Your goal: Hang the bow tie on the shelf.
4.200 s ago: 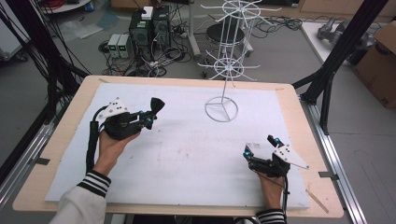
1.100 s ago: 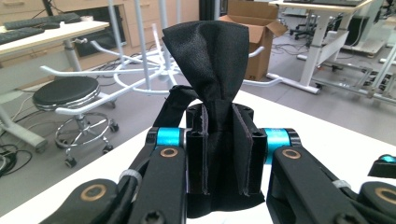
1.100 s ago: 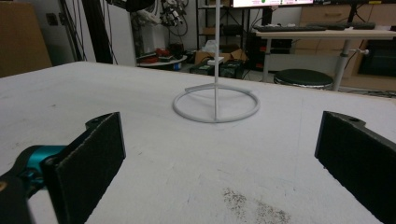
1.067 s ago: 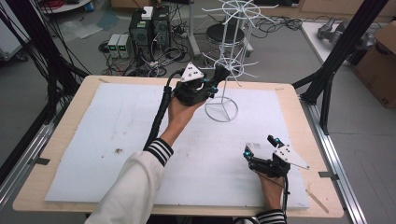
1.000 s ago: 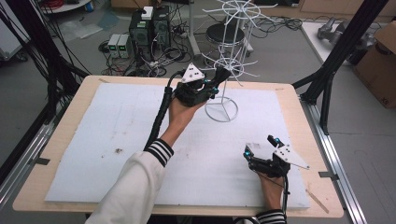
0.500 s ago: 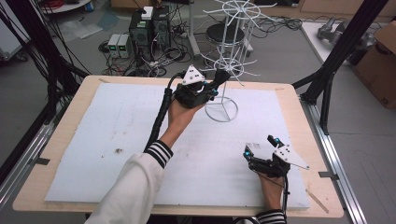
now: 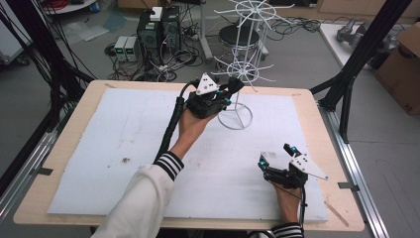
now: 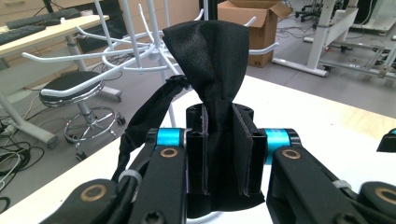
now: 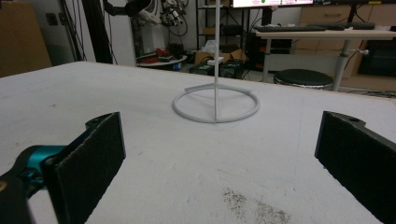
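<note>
High view: the left gripper [image 7: 225, 96] is held up beside the white wire rack [image 7: 243, 69], its fingers clamped on a black cloth [image 8: 212, 65] that sticks up between them, with a strap hanging to one side. The rack's arms spread just behind the cloth and its ring base [image 9: 215, 108] sits on the counter [image 7: 89, 148], a white sheet with scattered dark crumbs. The right gripper [image 7: 277, 161] rests low near the front edge, fingers wide apart. Around stand a stool [image 8: 70, 88], computers, cables and a cardboard box [image 8: 252, 18]
</note>
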